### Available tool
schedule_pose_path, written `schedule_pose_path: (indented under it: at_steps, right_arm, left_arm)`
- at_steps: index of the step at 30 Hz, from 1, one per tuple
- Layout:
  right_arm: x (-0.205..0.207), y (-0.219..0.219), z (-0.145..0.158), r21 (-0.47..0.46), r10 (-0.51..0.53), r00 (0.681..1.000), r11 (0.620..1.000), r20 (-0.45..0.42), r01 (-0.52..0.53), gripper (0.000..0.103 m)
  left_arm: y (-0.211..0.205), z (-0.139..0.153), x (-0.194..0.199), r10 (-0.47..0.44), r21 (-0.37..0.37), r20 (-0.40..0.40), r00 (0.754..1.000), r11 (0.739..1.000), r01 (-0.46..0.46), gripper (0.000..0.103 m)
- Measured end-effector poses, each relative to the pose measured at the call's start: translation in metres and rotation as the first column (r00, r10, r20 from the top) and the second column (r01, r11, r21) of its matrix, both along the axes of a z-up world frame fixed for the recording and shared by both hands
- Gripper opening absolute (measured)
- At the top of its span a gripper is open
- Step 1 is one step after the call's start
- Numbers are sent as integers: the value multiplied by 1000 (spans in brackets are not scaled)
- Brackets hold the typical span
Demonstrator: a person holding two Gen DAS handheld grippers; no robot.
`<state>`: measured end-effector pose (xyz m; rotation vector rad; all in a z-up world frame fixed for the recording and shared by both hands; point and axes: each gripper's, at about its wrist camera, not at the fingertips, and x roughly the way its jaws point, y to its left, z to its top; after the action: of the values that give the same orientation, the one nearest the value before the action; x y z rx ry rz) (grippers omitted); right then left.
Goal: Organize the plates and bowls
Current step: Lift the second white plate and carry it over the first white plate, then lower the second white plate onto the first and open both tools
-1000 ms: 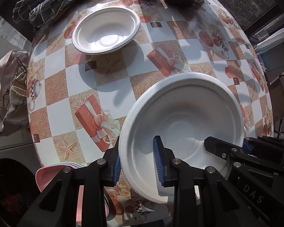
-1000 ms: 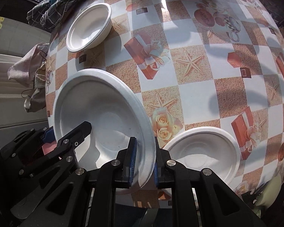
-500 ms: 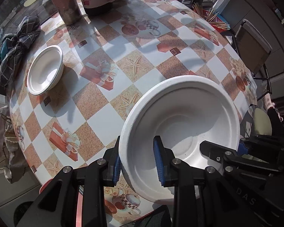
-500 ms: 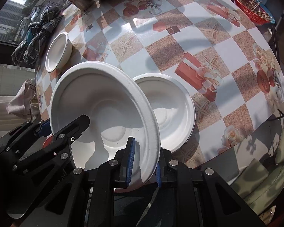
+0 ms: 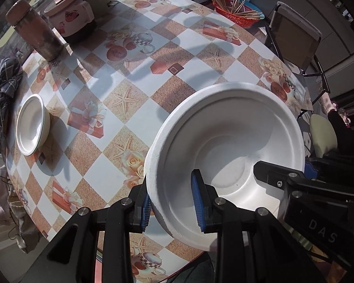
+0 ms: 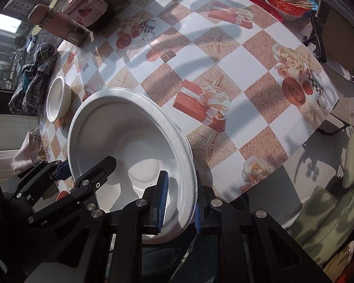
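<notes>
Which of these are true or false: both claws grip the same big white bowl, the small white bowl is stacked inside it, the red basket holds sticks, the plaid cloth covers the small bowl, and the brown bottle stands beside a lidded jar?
1. Both the left claw and the right claw grip the big white bowl: true, on opposite rims.
2. The small white bowl is stacked inside it: false, it sits apart on the table.
3. The red basket holds sticks: true.
4. The plaid cloth covers the small bowl: false, it lies beside it.
5. The brown bottle stands beside a lidded jar: true.
</notes>
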<state>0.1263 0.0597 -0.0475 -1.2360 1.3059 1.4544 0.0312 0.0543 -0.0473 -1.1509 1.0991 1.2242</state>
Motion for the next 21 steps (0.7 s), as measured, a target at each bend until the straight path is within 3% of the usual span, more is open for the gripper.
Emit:
schedule_pose_path:
  at_steps: [12,18,19,20,21]
  right_arm:
    - [-10,-1,-22,-41,46,998,998,34,-45,21]
    - [-15,1,-28,-46,73,997,996,30,-72,22]
    - [-11,1,-28,-49,56,998,997,26,-54,29]
    - [-7,1,-27,-45,38,999,998,32,-36,39]
    - [-1,2,-25,-31,16,999,999,49,-15,67]
  left_arm:
    - [0,-18,-3,11,-41,-34,999,999,-12,33]
    - [-2,-22,-10,32,-45,-72,997,998,-35,53]
    - [-3,-21,-13,42,-39,-74,996,998,-45,61]
    - [-4,-19,-17,54,-29,-79,995,998,-57,61]
    - [-5,-17,-21,68,-23,-83,994,997,-70,62]
